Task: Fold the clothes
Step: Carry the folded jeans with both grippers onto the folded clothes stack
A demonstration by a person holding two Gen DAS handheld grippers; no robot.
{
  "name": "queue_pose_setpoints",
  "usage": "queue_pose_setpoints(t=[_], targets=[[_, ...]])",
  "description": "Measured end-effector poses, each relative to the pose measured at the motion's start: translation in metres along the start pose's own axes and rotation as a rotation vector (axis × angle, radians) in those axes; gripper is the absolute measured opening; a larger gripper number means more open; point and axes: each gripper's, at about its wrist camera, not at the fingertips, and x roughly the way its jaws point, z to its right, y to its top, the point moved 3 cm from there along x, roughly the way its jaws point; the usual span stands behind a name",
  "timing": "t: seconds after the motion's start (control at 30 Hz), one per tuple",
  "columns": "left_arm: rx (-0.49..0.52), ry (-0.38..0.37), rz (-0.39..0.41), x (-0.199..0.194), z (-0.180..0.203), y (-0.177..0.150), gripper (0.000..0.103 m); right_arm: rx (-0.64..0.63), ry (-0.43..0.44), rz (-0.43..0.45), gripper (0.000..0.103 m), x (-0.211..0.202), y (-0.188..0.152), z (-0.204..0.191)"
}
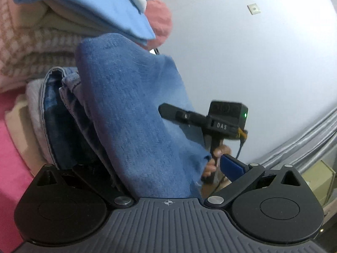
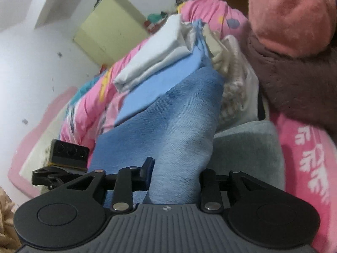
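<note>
Blue cloth [image 2: 174, 130] gripped in both jaws, folded stack [image 2: 155, 67] and pink plush [image 2: 290, 19] close behind

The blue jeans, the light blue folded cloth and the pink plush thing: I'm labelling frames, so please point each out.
blue jeans [image 2: 179, 126], right wrist view, middle of the denim leg.
light blue folded cloth [image 2: 168, 78], right wrist view, its flat top.
pink plush thing [image 2: 290, 16], right wrist view, fuzzy front.

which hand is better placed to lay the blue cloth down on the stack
Neither alone. Left gripper and right gripper both have the blue cloth between their fingers, the folded stack just ahead.
</note>
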Motion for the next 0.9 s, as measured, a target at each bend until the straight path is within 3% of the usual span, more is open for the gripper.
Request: queue_pose_setpoints(t=[0.17,0.23,0.3,0.47,0.53,0.57,0.7,0.77,0.9], targets=[[-0.033,0.035,0.005,0.004,-0.024,-0.009,0.103,0.113,-0.050,-0.057,0.044,0.020,-0.024,0.044],[-0.046,0.027,0.007,-0.004,-0.029,-0.012,0.103,0.154,-0.011,-0.016,0.044,0.017,-0.031,0.054],[-0.050,0.027,0.015,-0.014,-0.031,-0.014,0.103,0.118,-0.047,0.019,0.060,0.010,-0.035,0.049],[0.056,0.170,0.132,-0.063,-0.021,-0.018,0.103,0.045,-0.307,0.110,0.075,-0.027,-0.040,0.032],[0.146,0.229,0.206,-0.079,-0.006,-0.020,0.103,-0.005,-0.404,0.207,0.073,-0.048,-0.045,0.013],[0.193,0.257,0.243,-0.086,0.002,-0.021,0.103,-0.040,-0.434,0.262,0.068,-0.057,-0.047,0.001],[0.342,0.272,0.331,-0.077,0.041,-0.008,0.103,-0.200,-0.414,0.410,0.062,-0.059,-0.062,-0.069],[0.418,0.269,0.323,-0.054,0.056,-0.004,0.103,-0.220,-0.452,0.428,0.061,-0.044,-0.068,-0.086],[0.552,0.383,0.246,-0.014,0.048,-0.015,0.102,-0.313,-0.580,0.399,0.061,0.001,-0.092,-0.099]])
